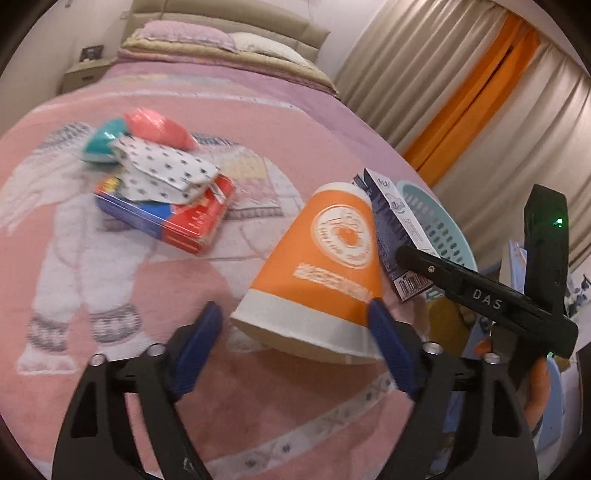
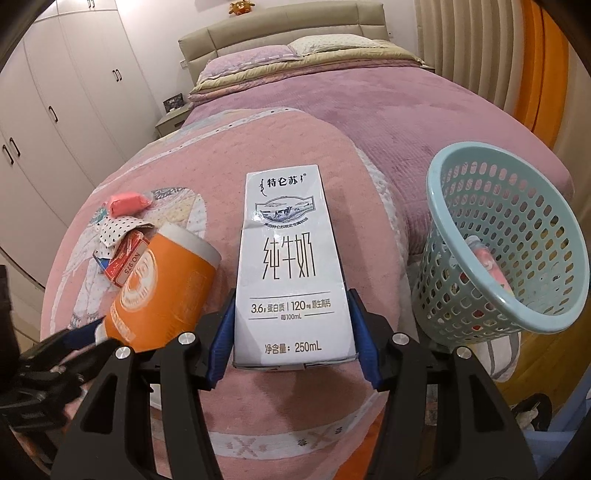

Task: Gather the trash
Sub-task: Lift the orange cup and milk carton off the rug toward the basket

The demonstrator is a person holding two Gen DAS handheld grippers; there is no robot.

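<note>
My right gripper (image 2: pixel 291 339) is shut on a white milk carton (image 2: pixel 288 266) and holds it above the pink bedspread; the carton also shows in the left wrist view (image 1: pixel 399 236). My left gripper (image 1: pixel 295 328) is open, its blue pads on either side of the wide rim of an orange paper cup (image 1: pixel 321 269); only the right pad touches the rim. The cup also shows in the right wrist view (image 2: pixel 159 291). A light blue mesh basket (image 2: pixel 498 243) with some trash inside stands at the bed's right edge.
A pile lies on the bed to the left: a red and blue box (image 1: pixel 166 214), a dotted paper wrapper (image 1: pixel 166 173), a pink packet (image 1: pixel 159 127) and a teal packet (image 1: pixel 103 142). Pillows and headboard (image 2: pixel 280 33) are at the far end, wardrobes (image 2: pixel 55 110) left, curtains (image 1: pixel 461 92) right.
</note>
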